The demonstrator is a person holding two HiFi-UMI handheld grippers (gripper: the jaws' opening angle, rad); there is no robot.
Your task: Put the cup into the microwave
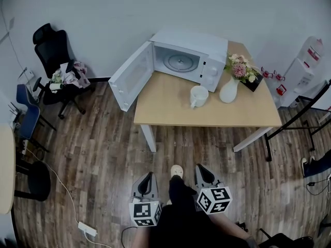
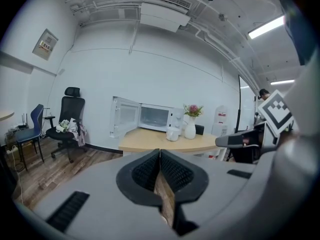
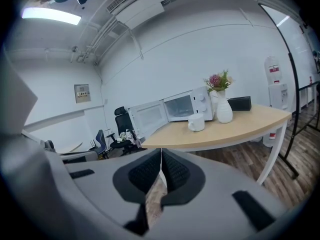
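Observation:
A white cup [image 1: 198,95] stands on the wooden table [image 1: 170,107], just in front of the white microwave [image 1: 192,59], whose door [image 1: 130,76] hangs wide open to the left. The same cup [image 2: 173,133] [image 3: 196,122] appears small and far off in both gripper views. My left gripper [image 1: 146,182] and right gripper [image 1: 204,174] hover over the floor well short of the table, one either side of a person's leg. Both are shut with nothing between the jaws; in the gripper views the left gripper [image 2: 160,153] and right gripper [image 3: 161,153] show their pads meeting at the tips.
A white vase with flowers [image 1: 230,88] stands right of the cup, a black box [image 1: 253,81] behind it. A black office chair [image 1: 59,61] with clutter and a blue chair [image 1: 28,110] are at the left. A power strip [image 1: 87,228] and cable lie on the floor.

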